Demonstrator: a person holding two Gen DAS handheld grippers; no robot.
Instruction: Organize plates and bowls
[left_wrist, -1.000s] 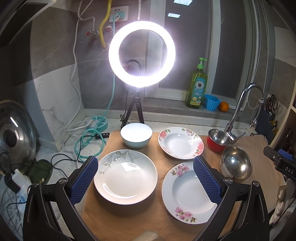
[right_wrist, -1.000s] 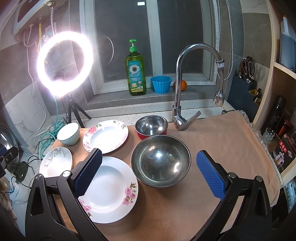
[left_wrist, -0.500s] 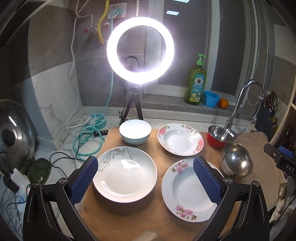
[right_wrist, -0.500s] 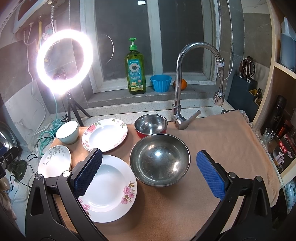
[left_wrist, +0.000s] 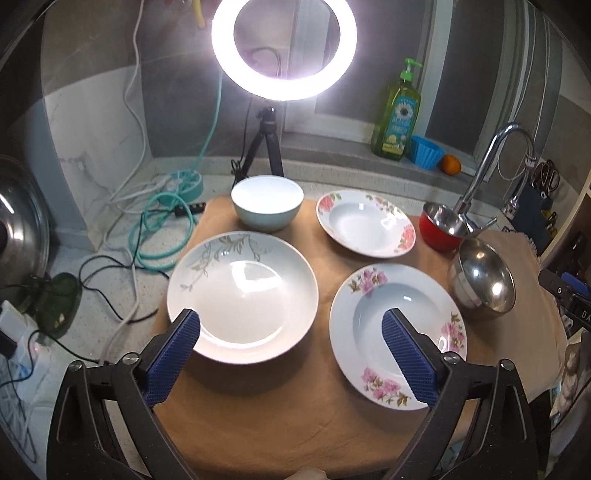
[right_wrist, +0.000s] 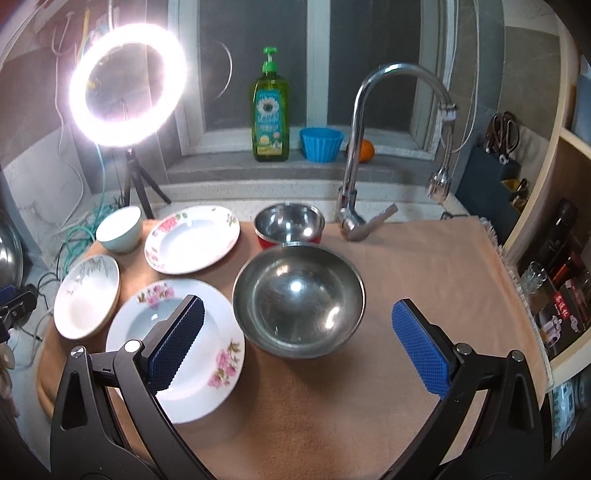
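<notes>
Both grippers hang above a tan cloth with their blue pads spread wide and nothing between them. The left gripper is over the near part of the cloth, one pad above the near rim of the leaf plate, the other above the well of the near floral plate; neither pad can be seen touching the china. The two plates lie just beside each other, rims close but apart. Behind them sit a pale bowl on the far left edge of the cloth and a second floral plate to its right. Further right stand a small red bowl with a steel lining and, nearer, a large steel bowl; the two appear to touch (the fisheye makes this hard to judge). The right gripper frames the large steel bowl, its left pad over the near floral plate, its right pad over bare cloth. A faucet rises behind the bowls. A lit ring light stands behind the cloth, and a soap bottle sits on the sill.
</notes>
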